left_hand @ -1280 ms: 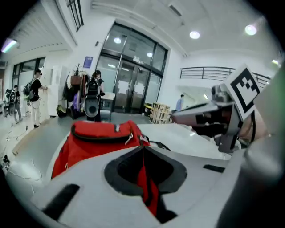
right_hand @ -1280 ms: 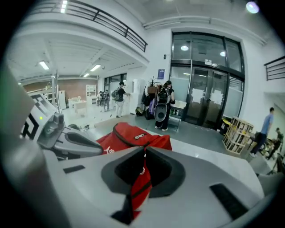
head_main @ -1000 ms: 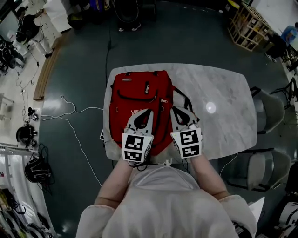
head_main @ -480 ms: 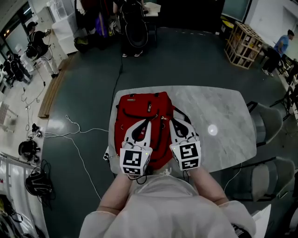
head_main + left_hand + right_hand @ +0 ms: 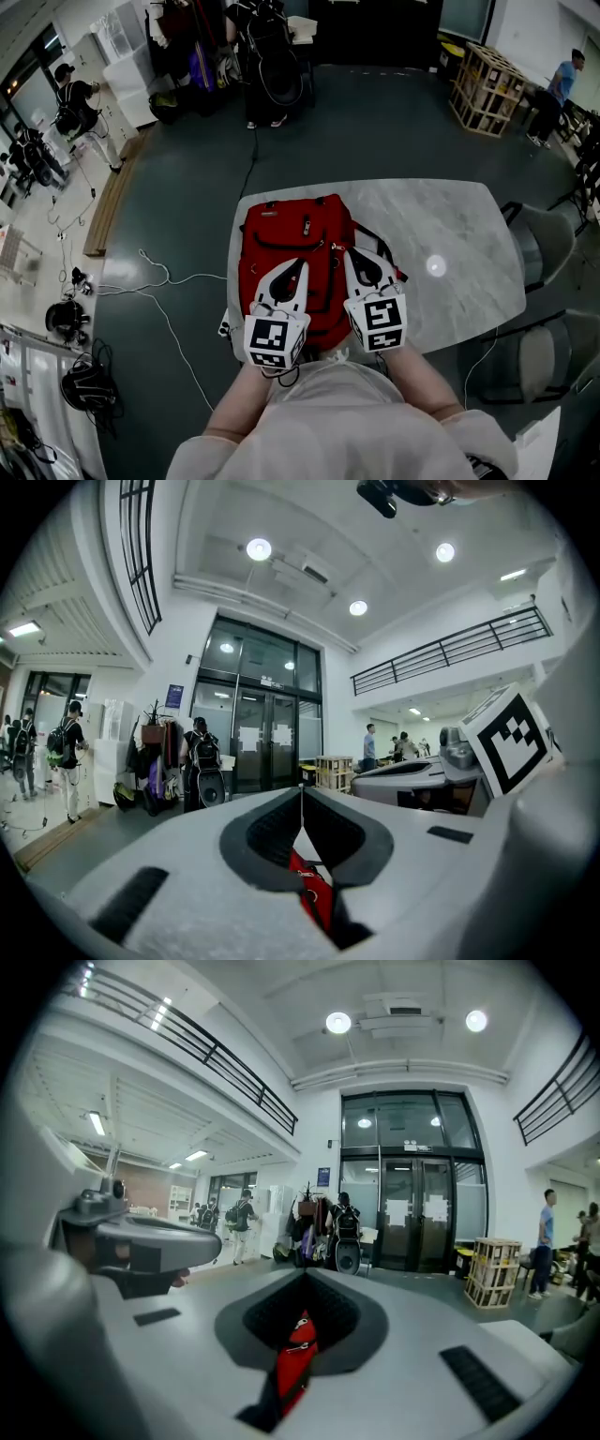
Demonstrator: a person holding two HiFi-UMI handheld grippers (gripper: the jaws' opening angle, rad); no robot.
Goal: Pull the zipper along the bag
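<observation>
At centre frame in the head view, a red bag (image 5: pixel 295 234) lies flat on the left end of a marble table (image 5: pixel 459 234), with a pale zip pull (image 5: pixel 307 225) on its upper front. Left gripper (image 5: pixel 300 268) and right gripper (image 5: pixel 352 257) hover side by side over its lower half. Each gripper's own view shows the jaws clenched tip to tip, grasping nothing, with the red fabric visible through the hollow between them.

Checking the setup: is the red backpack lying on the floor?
No, the red backpack lies flat on top of the marble table.
</observation>
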